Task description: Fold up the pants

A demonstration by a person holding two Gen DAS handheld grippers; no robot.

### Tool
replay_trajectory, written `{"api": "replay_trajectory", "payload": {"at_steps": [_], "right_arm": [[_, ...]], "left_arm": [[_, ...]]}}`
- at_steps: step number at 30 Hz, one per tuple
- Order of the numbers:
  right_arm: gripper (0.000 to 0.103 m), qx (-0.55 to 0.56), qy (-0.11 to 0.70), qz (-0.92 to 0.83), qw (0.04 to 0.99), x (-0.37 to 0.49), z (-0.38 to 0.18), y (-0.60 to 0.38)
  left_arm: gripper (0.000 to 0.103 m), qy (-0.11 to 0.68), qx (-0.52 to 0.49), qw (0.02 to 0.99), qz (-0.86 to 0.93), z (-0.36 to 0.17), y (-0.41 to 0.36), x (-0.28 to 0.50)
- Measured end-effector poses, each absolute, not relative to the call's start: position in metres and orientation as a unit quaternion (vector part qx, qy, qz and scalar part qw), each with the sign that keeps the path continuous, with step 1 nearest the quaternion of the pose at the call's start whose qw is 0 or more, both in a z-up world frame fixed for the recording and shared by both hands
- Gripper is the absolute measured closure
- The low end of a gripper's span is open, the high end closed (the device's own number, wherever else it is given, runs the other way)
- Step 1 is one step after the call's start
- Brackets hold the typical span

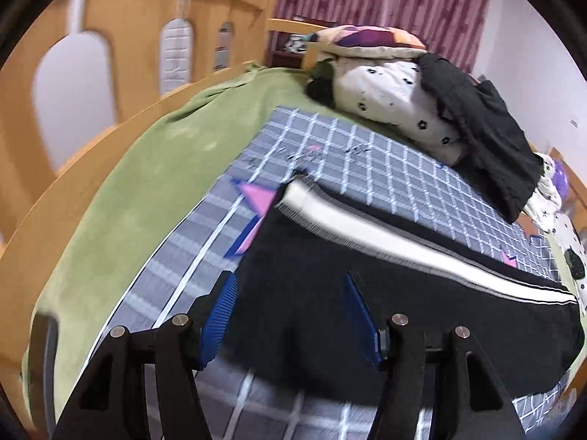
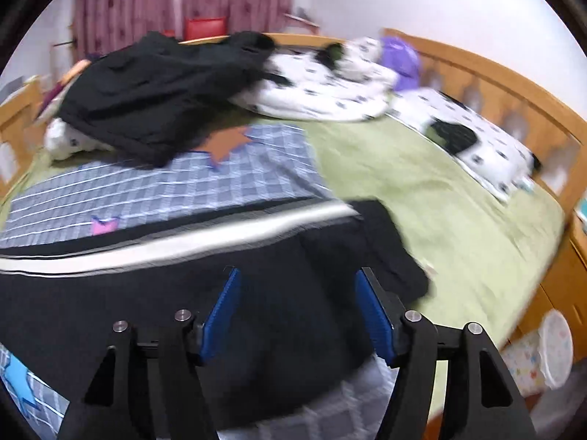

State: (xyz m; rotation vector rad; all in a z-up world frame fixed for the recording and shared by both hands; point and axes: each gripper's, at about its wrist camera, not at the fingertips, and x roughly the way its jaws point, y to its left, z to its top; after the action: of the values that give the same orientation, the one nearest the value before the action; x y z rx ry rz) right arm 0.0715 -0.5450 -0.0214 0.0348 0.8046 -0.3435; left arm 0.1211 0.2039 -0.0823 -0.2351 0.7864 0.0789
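Left wrist view: black pants [image 1: 367, 293] with a white side stripe lie flat on a checked blanket [image 1: 367, 168] on the bed. The left claw [image 1: 290, 315] and right claw [image 2: 299, 311] hang above them, jaws apart and empty. The next grasp likely wants matching edges, lifted evenly.

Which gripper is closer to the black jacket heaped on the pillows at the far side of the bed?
Hard to call, neither clearly. Left gripper and right gripper both hang open over the black pants, the black jacket lying well beyond them.
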Motion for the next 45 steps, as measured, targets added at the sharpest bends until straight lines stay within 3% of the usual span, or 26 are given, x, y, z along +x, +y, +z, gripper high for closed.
{"api": "replay_trajectory", "payload": {"at_steps": [12, 20, 21, 23, 26, 31, 35, 39, 45], "right_arm": [[0.038, -0.053, 0.441, 0.017, 0.896, 0.224, -0.090, -0.448], [0.038, -0.120, 0.482, 0.098, 0.862, 0.269, -0.152, -0.405], [0.042, -0.125, 0.473, 0.098, 0.866, 0.266, -0.153, -0.403], [0.089, -0.117, 0.474, 0.119, 0.865, 0.261, -0.150, -0.403], [0.099, -0.140, 0.469, 0.118, 0.864, 0.252, -0.145, -0.399], [0.100, -0.117, 0.427, 0.110, 0.890, 0.247, -0.122, -0.403], [0.100, -0.093, 0.425, 0.106, 0.894, 0.258, -0.121, -0.409], [0.099, -0.110, 0.446, 0.086, 0.884, 0.272, -0.155, -0.403], [0.088, -0.084, 0.429, 0.043, 0.899, 0.264, -0.131, -0.413]], "left_arm": [[0.045, 0.410, -0.087, 0.907, 0.048, -0.110, 0.198, 0.230], [0.045, 0.446, -0.103, 0.888, 0.051, -0.143, 0.208, 0.282], [0.054, 0.442, -0.106, 0.889, 0.046, -0.147, 0.207, 0.281], [0.064, 0.431, -0.099, 0.896, 0.047, -0.148, 0.205, 0.277], [0.076, 0.402, -0.094, 0.910, 0.041, -0.141, 0.202, 0.265], [0.079, 0.364, -0.106, 0.925, 0.027, -0.123, 0.205, 0.256], [0.079, 0.389, -0.109, 0.914, 0.038, -0.135, 0.208, 0.272], [0.068, 0.406, -0.081, 0.908, 0.069, -0.152, 0.200, 0.280], [0.056, 0.408, -0.054, 0.907, 0.084, -0.130, 0.195, 0.261]]}}
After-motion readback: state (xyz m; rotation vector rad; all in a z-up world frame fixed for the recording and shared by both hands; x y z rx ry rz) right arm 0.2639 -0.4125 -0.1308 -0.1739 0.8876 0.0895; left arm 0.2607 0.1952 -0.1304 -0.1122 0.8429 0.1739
